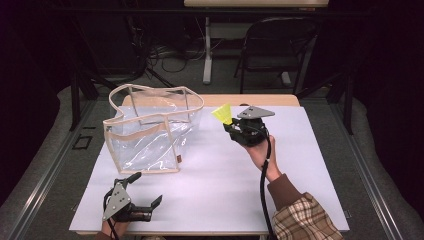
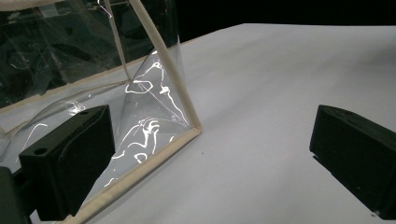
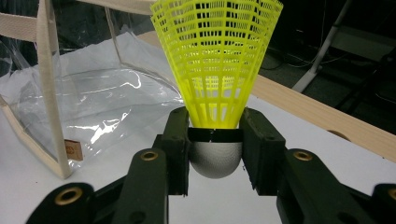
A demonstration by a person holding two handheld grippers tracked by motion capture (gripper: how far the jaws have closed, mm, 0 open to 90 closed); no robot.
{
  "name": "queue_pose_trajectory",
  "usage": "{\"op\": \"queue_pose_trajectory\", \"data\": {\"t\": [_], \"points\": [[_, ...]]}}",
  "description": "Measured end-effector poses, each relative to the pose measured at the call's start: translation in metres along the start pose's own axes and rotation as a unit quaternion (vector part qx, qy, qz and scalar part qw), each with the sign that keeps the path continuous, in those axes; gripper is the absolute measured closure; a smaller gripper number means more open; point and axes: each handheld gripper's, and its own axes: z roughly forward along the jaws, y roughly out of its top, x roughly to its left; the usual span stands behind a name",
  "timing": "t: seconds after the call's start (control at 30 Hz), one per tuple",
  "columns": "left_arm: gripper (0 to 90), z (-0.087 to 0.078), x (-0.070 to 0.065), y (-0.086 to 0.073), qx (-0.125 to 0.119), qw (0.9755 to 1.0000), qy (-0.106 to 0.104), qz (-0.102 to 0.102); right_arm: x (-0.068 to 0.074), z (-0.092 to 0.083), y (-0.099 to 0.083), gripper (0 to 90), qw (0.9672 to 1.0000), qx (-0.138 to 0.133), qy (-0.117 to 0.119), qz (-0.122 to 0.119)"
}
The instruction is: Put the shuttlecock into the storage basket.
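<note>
Shuttlecock (image 3: 215,70) up in the air, and we have it pinched by its white rounded base between the jaws of our right gripper (image 3: 215,140), the yellow mesh skirt flaring upward and away from us. In the high view the shuttlecock (image 1: 223,113) sits at the tip of the right gripper (image 1: 231,123), held above the white table (image 1: 300,165), to the right of the clear bag (image 1: 150,131) and near its open top, not yet over it.

That bag is see-through plastic with beige trim, standing upright on the table with its mouth gaping wide. Looking through the walls, we see only crinkled plastic and glare; we make out nothing lying inside. A small brown tag shows near its lower corner in the right gripper view.

Down at the near edge, our left gripper (image 1: 145,187) rests low by the table, jaws spread wide with nothing between them. In the left gripper view, one black jaw sits just beside the bag (image 2: 149,93), at its trimmed bottom corner.
</note>
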Motion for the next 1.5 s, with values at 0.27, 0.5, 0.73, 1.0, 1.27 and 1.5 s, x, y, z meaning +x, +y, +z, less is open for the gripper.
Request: {"op": "queue_pose_trajectory", "data": {"t": [0.27, 0.5, 0.73, 1.0, 1.27, 1.5], "points": [[0.1, 0.000, 0.000, 0.000, 0.000, 1.0000, 0.000, 0.000, -0.001, -0.001, 0.006, 65.1, 1.0000, -0.005, -0.005, 0.000], [0.1, 0.000, 0.000, 0.000, -0.001, 1.0000, 0.002, 0.000, -0.003, -0.003, 0.011, 65.1, 0.9999, -0.011, -0.010, -0.003], [0.1, 0.000, 0.000, 0.000, -0.001, 1.0000, 0.001, 0.000, -0.003, -0.004, 0.016, 65.1, 0.9998, -0.017, -0.012, -0.004], [0.1, 0.000, 0.000, 0.000, -0.001, 1.0000, 0.002, 0.000, -0.002, -0.003, 0.022, 65.1, 0.9997, -0.021, -0.012, -0.007], [0.1, 0.000, 0.000, 0.000, -0.001, 1.0000, 0.002, 0.000, 0.000, -0.003, 0.028, 65.1, 0.9995, -0.025, -0.015, -0.013], [0.1, 0.000, 0.000, 0.000, 0.000, 1.0000, 0.003, -0.002, 0.000, -0.002, 0.032, 65.1, 0.9994, -0.028, -0.014, -0.016]]}}
